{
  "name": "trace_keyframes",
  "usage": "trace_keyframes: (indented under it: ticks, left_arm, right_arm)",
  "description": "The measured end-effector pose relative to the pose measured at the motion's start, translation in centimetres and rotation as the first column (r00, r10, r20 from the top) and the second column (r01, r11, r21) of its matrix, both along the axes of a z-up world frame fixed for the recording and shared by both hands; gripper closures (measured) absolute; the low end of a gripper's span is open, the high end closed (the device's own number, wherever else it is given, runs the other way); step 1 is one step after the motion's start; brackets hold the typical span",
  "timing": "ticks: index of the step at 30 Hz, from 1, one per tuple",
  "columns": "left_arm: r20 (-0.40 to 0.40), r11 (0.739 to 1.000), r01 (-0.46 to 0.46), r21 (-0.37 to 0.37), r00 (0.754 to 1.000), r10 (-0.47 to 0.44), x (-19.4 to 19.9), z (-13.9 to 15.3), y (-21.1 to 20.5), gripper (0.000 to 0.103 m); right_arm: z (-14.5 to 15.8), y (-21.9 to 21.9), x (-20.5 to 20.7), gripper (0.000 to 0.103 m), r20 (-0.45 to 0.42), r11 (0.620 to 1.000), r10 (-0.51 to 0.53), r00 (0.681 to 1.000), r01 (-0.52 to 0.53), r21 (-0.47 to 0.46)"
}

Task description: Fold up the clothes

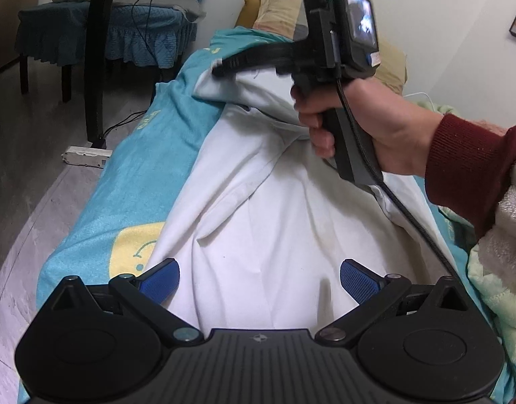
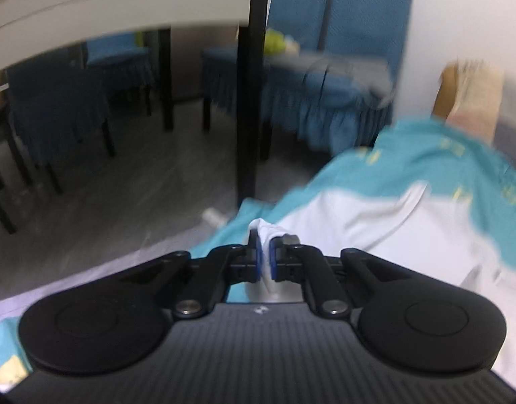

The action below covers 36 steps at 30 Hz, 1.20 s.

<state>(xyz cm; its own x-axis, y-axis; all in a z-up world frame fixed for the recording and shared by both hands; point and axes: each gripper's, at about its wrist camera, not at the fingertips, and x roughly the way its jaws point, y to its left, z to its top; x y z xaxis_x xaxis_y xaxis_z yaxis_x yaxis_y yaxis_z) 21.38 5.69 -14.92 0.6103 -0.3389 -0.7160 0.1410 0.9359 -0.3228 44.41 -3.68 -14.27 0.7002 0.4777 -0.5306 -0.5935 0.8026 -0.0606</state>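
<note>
Left wrist view: left gripper (image 1: 259,277) hovers low with jaws wide apart over the white garment (image 1: 258,208), which lies rumpled on the teal blanket (image 1: 123,181) — likely placed to pin or take the near hem.

Right wrist view: right gripper (image 2: 264,259) is clamped on a bunched garment edge — judged a fold being carried across.

Smooth white cotton-like shirt (image 1: 258,222) on fuzzy turquoise terry towel (image 1: 130,181)
</note>
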Motion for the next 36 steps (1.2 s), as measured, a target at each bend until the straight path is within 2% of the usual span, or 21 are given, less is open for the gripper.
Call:
trace_keyframes:
  ticks: [3, 5, 7, 11, 13, 16, 20, 24, 26, 27, 28, 30, 36]
  left_arm:
    - [0.011, 1.000, 0.002, -0.009, 1.000, -0.002, -0.3, 0.2, -0.2, 0.000]
    - [0.027, 1.000, 0.003, -0.014, 1.000, -0.003, -0.5, 0.5, -0.4, 0.000]
    - [0.036, 1.000, 0.002, -0.012, 0.999, -0.002, -0.7, 0.6, -0.6, 0.000]
    - [0.031, 1.000, -0.008, -0.006, 0.999, 0.008, -0.6, 0.2, -0.9, 0.000]
    - [0.025, 1.000, -0.011, -0.006, 1.000, 0.011, -0.4, 0.0, -0.8, 0.000]
    - [0.014, 1.000, -0.007, 0.004, 1.000, 0.007, -0.2, -0.5, -0.9, 0.000]
    - [0.020, 0.999, 0.000, 0.040, 1.000, 0.000, 0.3, -0.9, -1.2, 0.000]
    - [0.029, 0.997, 0.004, 0.079, 1.000, -0.007, 0.6, -1.0, -1.7, 0.001]
    - [0.034, 0.996, 0.003, 0.092, 0.999, -0.006, 0.6, -0.9, -1.8, 0.001]
    - [0.037, 0.995, -0.001, 0.098, 0.999, -0.003, 0.6, -0.8, -1.9, 0.001]
    - [0.042, 0.995, -0.003, 0.104, 0.999, -0.001, 0.4, -0.7, -1.9, 0.001]
    - [0.058, 0.993, -0.009, 0.121, 0.998, 0.002, 0.0, -0.2, -2.0, 0.002]
    - [0.109, 0.989, -0.035, 0.145, 0.994, 0.019, -1.9, 1.9, -2.0, 0.003]
  right_arm:
    - [2.1, -1.9, -0.1, 0.096, 0.077, 0.989, -0.126, 0.989, 0.119, 0.086]
    - [3.3, -3.5, 0.5, 0.096, 0.112, 0.963, -0.249, 0.962, 0.234, 0.132]
    - [4.0, -5.2, 1.6, 0.096, 0.111, 0.920, -0.375, 0.920, 0.355, 0.166]
    - [2.9, -8.4, 4.4, 0.096, 0.035, 0.816, -0.565, 0.824, 0.551, 0.175]
    - [1.4, -9.9, 5.6, 0.096, -0.014, 0.775, -0.618, 0.786, 0.613, 0.154]
    - [-1.3, -11.6, 6.8, 0.096, -0.093, 0.735, -0.660, 0.745, 0.667, 0.126]
    - [-3.3, -12.9, 6.5, 0.095, -0.148, 0.735, -0.641, 0.753, 0.658, 0.163]
    - [-2.7, -13.7, 4.6, 0.089, -0.162, 0.749, -0.612, 0.774, 0.633, 0.193]
    - [-1.2, -13.8, 3.0, 0.071, -0.154, 0.759, -0.602, 0.783, 0.621, 0.196]
    - [-0.3, -13.8, 1.9, 0.066, -0.146, 0.763, -0.596, 0.789, 0.614, 0.204]
    - [0.7, -13.9, 0.7, 0.059, -0.141, 0.767, -0.589, 0.796, 0.605, 0.215]
    - [2.6, -14.2, -2.6, 0.059, -0.136, 0.776, -0.571, 0.809, 0.587, 0.232]
    - [6.5, -15.1, -16.8, 0.059, -0.126, 0.783, -0.559, 0.820, 0.572, 0.247]
